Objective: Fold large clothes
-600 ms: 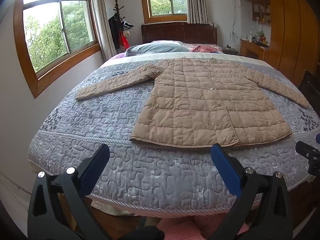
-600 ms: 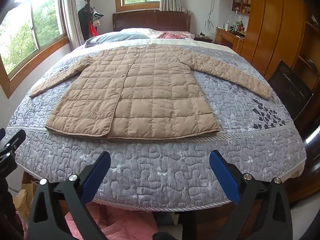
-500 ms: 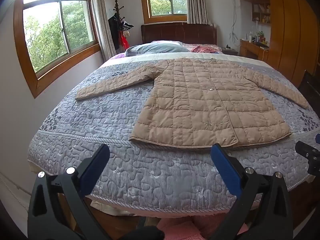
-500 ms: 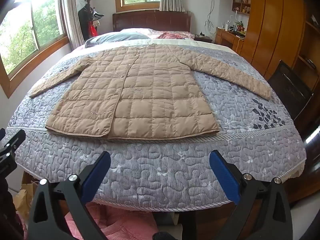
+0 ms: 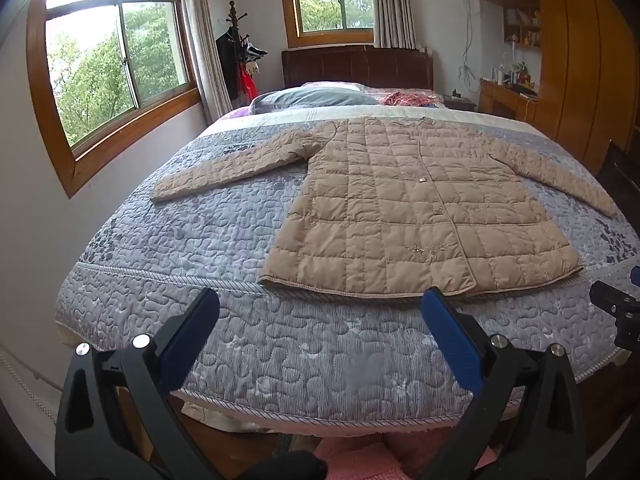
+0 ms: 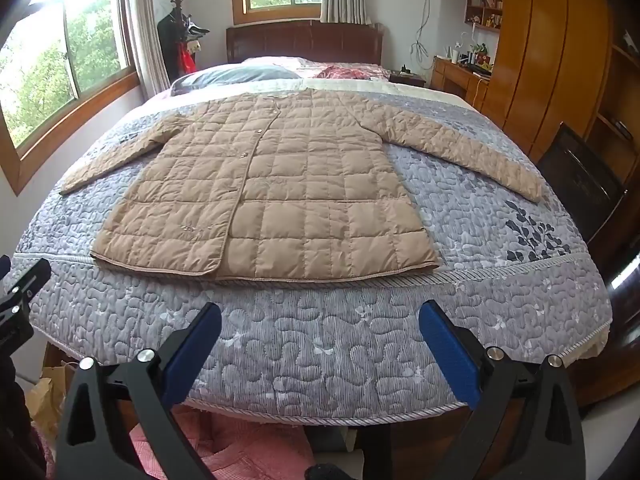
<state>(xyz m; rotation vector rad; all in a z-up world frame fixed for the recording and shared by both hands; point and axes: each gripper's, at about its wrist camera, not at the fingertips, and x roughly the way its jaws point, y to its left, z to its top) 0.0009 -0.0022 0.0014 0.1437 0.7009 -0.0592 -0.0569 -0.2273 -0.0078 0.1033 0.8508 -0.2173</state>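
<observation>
My left tool point(image 5: 320, 312) and right tool point(image 6: 320, 316) hover above the foot edge of the bed point(image 5: 280, 344), each with its blue-padded fingers point(image 6: 448, 348) spread wide apart and nothing between them. A tan quilted coat point(image 5: 404, 212) lies flat and face up on the grey patterned quilt point(image 6: 328, 336), buttoned, its hem near the foot edge and its collar toward the dark wooden headboard point(image 6: 304, 40). Both sleeves stretch out toward the bed's side edges. Pillows point(image 5: 316, 98) sit at the head of the bed beyond the collar. From my right tool's camera, the tip of the left tool point(image 6: 24, 280) shows at the bed's near left corner, apart from the coat.
</observation>
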